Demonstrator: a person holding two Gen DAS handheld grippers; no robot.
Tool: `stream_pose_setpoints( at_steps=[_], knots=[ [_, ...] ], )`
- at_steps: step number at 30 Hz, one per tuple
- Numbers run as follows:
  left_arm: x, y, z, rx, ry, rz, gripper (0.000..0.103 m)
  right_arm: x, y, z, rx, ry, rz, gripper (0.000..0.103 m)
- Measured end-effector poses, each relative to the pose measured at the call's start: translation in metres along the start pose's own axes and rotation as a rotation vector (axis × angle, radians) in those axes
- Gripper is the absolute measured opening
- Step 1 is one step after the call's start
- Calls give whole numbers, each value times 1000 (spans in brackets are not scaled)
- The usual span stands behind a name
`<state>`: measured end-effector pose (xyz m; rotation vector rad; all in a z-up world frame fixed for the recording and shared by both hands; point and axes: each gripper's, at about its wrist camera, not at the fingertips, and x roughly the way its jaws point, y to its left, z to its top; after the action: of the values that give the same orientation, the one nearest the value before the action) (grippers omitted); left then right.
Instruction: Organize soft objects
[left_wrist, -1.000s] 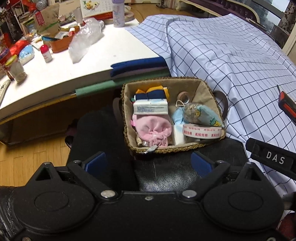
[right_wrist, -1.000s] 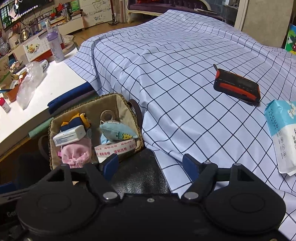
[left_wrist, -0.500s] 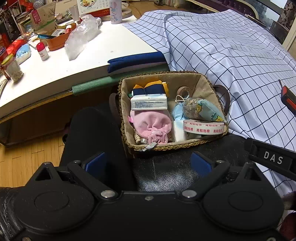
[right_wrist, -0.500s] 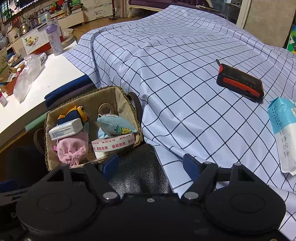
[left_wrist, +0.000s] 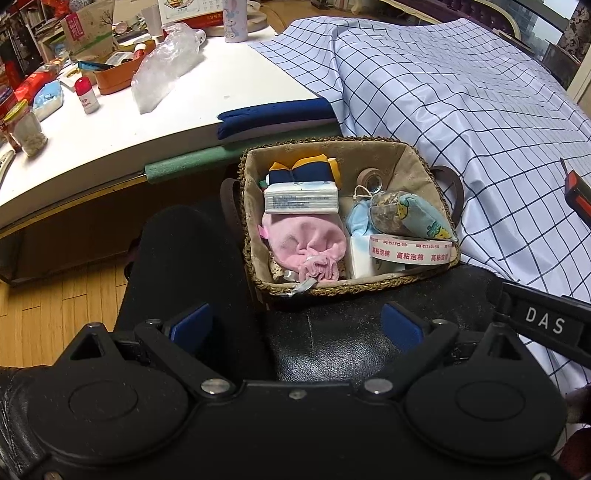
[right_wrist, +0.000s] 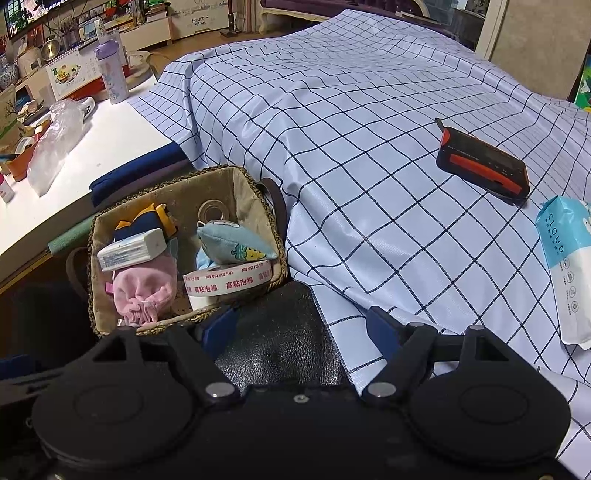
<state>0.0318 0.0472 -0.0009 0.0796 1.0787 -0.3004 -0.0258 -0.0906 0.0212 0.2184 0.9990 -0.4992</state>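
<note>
A woven basket (left_wrist: 421, 166) (right_wrist: 258, 192) stands on a black leather seat (left_wrist: 332, 332). It holds a pink cloth pouch (left_wrist: 303, 243) (right_wrist: 144, 288), a small tissue pack (left_wrist: 301, 197) (right_wrist: 129, 249), a blue-and-yellow cloth (left_wrist: 299, 170), a light blue printed pouch (left_wrist: 417, 218) (right_wrist: 232, 238), a roll of foam tape (left_wrist: 410, 253) (right_wrist: 225, 282) and a brown tape roll (left_wrist: 371, 179). My left gripper (left_wrist: 295, 326) is open and empty just in front of the basket. My right gripper (right_wrist: 301, 328) is open and empty at the basket's right front corner.
A checked cloth (right_wrist: 369, 129) covers the surface to the right, with a black-and-orange device (right_wrist: 484, 166) and a large tissue pack (right_wrist: 569, 266) on it. A white table (left_wrist: 110, 122) at left holds bottles, a plastic bag and folded dark cloths (left_wrist: 273, 116).
Both views have shifted slightly; the basket sits a little lower and nearer in the left wrist view. Both grippers stay open and empty. Nothing in the basket has moved.
</note>
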Motion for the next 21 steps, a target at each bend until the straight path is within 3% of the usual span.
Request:
stream_pose_setpoints(
  at_steps=[21],
  knots=[
    [0, 0, -1, -1, -1, -4, 95, 1, 1, -1, -5, 4, -2, 78]
  ],
)
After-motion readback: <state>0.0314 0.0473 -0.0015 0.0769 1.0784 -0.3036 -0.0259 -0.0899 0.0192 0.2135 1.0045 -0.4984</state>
